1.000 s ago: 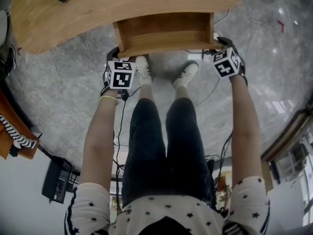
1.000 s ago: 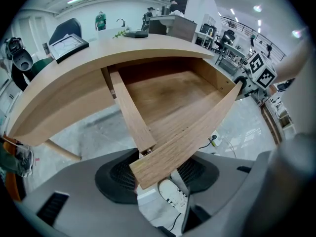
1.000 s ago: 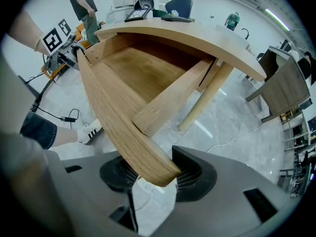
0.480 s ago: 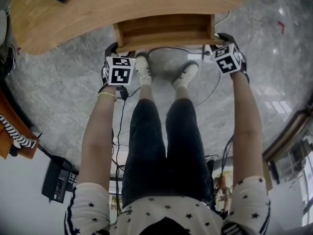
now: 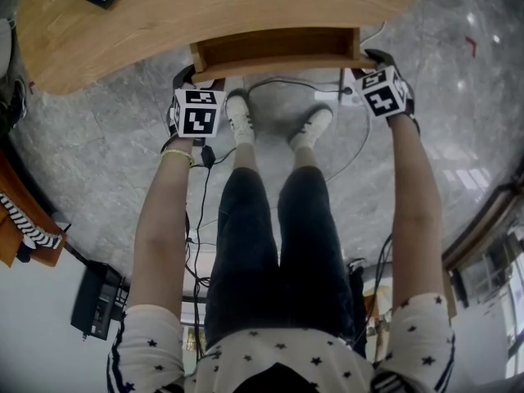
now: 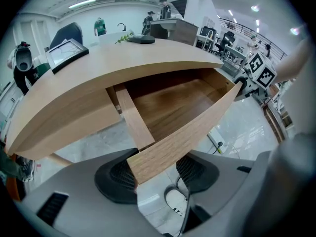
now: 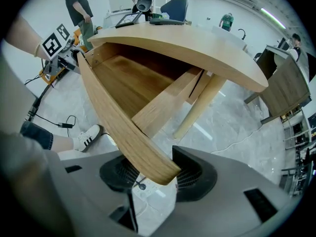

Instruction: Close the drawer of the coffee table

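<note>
The left hand-held gripper (image 6: pixel 157 174) and right hand-held gripper (image 7: pixel 154 174) each hold one end of the part-open drawer (image 5: pixel 278 47), with the tabletop (image 5: pixel 205 6) above them.

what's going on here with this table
A person is at a wooden table with a gripper in each hand. The left gripper and the right gripper each clamp one end of the front panel of the drawer, at opposite corners. The drawer is empty and partly pulled out, not yet shut.
</note>
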